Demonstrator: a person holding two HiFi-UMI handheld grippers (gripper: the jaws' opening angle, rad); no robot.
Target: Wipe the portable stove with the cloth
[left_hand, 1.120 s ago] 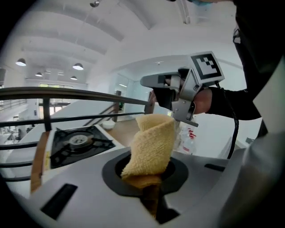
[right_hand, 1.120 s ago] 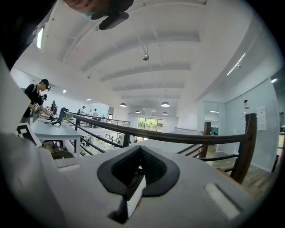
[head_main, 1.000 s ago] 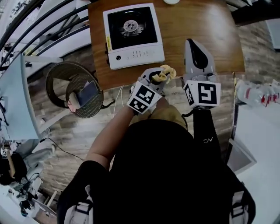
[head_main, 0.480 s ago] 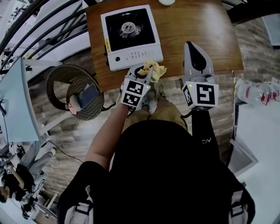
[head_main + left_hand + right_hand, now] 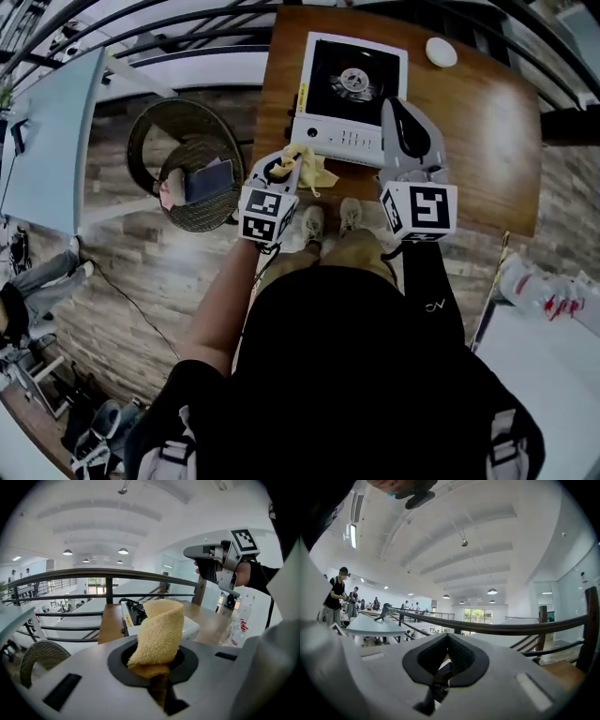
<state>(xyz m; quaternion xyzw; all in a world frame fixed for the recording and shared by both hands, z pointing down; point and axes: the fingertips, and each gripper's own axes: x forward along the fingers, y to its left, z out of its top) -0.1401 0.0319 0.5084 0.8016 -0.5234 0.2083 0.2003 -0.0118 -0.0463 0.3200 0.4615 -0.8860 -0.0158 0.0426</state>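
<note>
The portable stove (image 5: 347,94), white with a black top and a round burner, sits on the wooden table (image 5: 478,122). My left gripper (image 5: 295,161) hangs just off the stove's front left corner and is shut on a yellow cloth (image 5: 307,169). In the left gripper view the cloth (image 5: 159,630) curls up out of the left gripper (image 5: 157,666), with the stove (image 5: 132,613) behind it. My right gripper (image 5: 395,103) is shut with nothing in it and overlaps the stove's front right corner. The right gripper (image 5: 448,637) points up toward a railing and the ceiling.
A small white round object (image 5: 441,52) lies on the table's far side. A wicker chair (image 5: 178,173) holding a flat dark item stands left of the table. Dark railings (image 5: 187,37) run behind. Bottles (image 5: 548,292) lie at the right. People stand in the distance (image 5: 336,595).
The left gripper has carried the cloth left along the table's front edge to the stove's front left corner. The right gripper now overlaps the stove's right side. The head view has swung round.
</note>
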